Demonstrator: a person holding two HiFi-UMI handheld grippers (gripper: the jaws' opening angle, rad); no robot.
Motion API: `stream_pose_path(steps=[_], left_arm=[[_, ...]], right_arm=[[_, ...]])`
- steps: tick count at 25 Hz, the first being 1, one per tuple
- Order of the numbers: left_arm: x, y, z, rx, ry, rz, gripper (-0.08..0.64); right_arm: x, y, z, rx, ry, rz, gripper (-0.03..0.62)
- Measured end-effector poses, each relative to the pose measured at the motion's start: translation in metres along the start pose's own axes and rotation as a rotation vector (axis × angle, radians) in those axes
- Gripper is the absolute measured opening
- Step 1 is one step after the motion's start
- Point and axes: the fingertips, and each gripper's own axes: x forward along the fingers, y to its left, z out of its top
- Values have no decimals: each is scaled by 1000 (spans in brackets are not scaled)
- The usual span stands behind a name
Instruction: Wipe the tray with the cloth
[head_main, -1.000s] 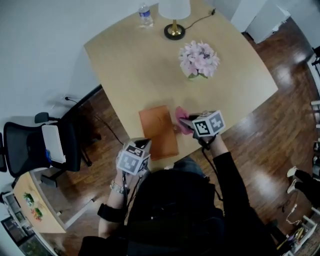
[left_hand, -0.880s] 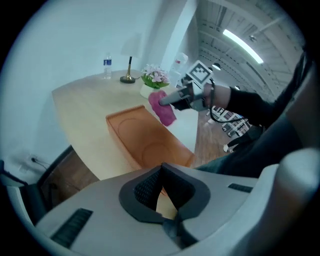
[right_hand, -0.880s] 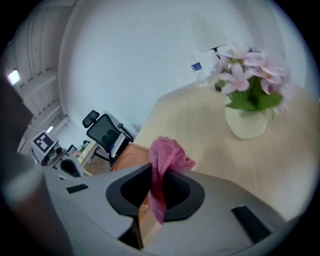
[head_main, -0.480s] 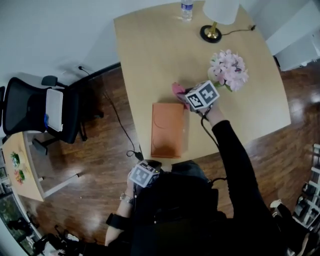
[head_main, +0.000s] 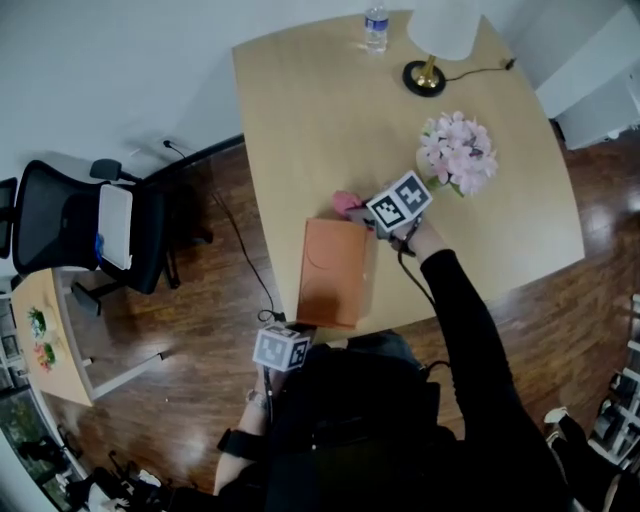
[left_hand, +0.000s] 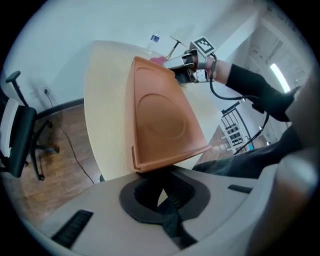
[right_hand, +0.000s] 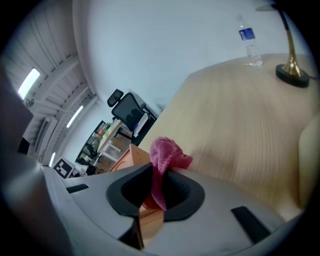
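The orange-brown rectangular tray lies lengthwise at the near edge of the pale wooden tabletop, towards its left side, with its near short end reaching just past that edge. The left claw is clenched, its pads meeting on themselves and its tips right at the tray's near rim. The right claw grips a crumpled pink cloth over the tray's far end, its jaws having just tightened slightly. I cannot tell whether the cloth touches the tray. By the far edge stand a clear water bottle and a brass-footed lamp. A bunch of pink flowers sits towards the right edge.
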Motion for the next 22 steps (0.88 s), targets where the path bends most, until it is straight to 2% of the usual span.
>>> stream_pose_path(steps=[3, 6, 12, 15, 17, 20, 22], left_arm=[[-4, 12, 8, 45, 23, 40, 0], [-11, 36, 25, 99, 37, 108, 0], [-28, 105, 91, 161, 16, 224, 0], [-28, 125, 135, 187, -5, 236, 0], [-23, 125, 156, 239, 14, 236, 0], [-17, 123, 162, 331, 70, 232, 0], [-15, 123, 159, 312, 60, 205, 0]], right_arm=[[-10, -7, -6, 93, -54, 7, 46], [-28, -18, -17, 142, -92, -21, 43], [-67, -19, -74, 192, -99, -128, 43], [-76, -5, -111, 239, -110, -162, 41], [-81, 0, -132, 293, -143, -188, 41], [-84, 4, -144, 363, -201, -213, 41], [-85, 5, -143, 355, -195, -235, 41]])
